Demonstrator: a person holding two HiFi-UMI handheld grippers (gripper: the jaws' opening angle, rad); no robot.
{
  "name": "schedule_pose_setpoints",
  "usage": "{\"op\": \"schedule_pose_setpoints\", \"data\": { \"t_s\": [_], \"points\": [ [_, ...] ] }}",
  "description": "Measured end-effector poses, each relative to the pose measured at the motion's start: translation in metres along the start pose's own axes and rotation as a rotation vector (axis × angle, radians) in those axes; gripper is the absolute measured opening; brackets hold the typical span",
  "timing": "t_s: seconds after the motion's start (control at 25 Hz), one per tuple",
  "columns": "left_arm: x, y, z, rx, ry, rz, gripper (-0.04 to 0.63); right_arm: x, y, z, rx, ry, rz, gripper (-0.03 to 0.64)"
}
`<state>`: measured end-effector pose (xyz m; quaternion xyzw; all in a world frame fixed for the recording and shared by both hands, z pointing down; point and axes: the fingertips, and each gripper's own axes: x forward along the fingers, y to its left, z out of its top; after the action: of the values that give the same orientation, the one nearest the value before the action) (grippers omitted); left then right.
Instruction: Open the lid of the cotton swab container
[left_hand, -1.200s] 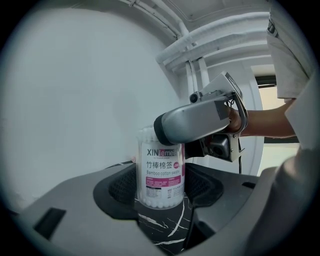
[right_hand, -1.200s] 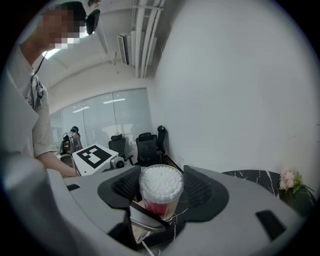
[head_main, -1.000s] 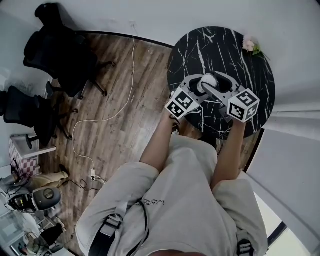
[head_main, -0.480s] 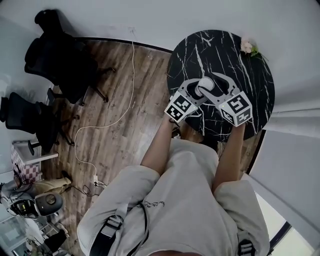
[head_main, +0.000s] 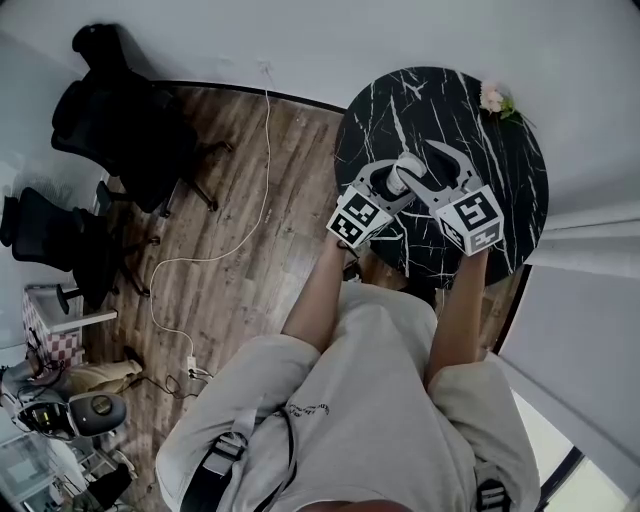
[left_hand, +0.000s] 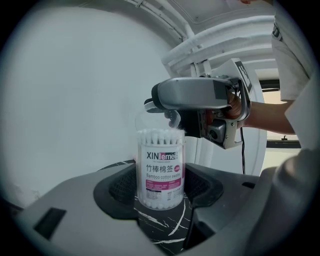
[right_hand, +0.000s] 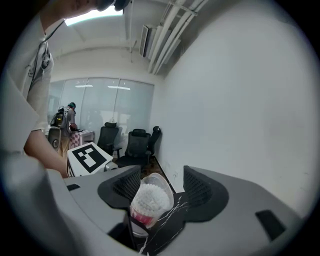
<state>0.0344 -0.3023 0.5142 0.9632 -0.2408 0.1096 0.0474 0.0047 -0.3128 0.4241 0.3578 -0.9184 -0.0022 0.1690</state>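
Left gripper (left_hand: 160, 197) clamped; right gripper (right_hand: 160, 189) angled down, jaws apart

Wood floor (head_main: 230, 300), black office chairs (head_main: 120, 110)

Bright, even indoor light; fisheye distortion, dark vignetted corners.

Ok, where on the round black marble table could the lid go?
The round black marble table is bare on its far half, between the clear cotton swab container and the pink flowers. The left gripper and right gripper crowd the near half.
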Motion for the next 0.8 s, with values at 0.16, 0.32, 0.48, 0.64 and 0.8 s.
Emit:
{"op": "schedule_pose_setpoints", "data": {
  "t_s": [0.16,0.32,0.48,0.64,0.8],
  "points": [
    [0.0,0.001,0.001,0.002,-0.003,0.001,0.267,-0.005,-0.011,0.009,-0.001,-0.037,-0.058,0.279],
    [0.0,0.0,0.004,0.003,-0.01,-0.004,0.267,-0.012,-0.029,0.014,-0.02,-0.04,-0.165,0.279],
    [0.001,-0.001,0.006,0.012,-0.014,-0.007,0.267,-0.016,-0.044,0.007,-0.043,-0.02,-0.253,0.279],
    [0.003,-0.004,0.003,0.01,-0.012,-0.014,0.267,-0.021,-0.052,0.002,-0.052,-0.014,-0.307,0.279],
    [0.0,-0.004,0.004,0.007,-0.012,-0.013,0.267,-0.023,-0.057,-0.001,-0.055,0.0,-0.352,0.279]
  ]
}}
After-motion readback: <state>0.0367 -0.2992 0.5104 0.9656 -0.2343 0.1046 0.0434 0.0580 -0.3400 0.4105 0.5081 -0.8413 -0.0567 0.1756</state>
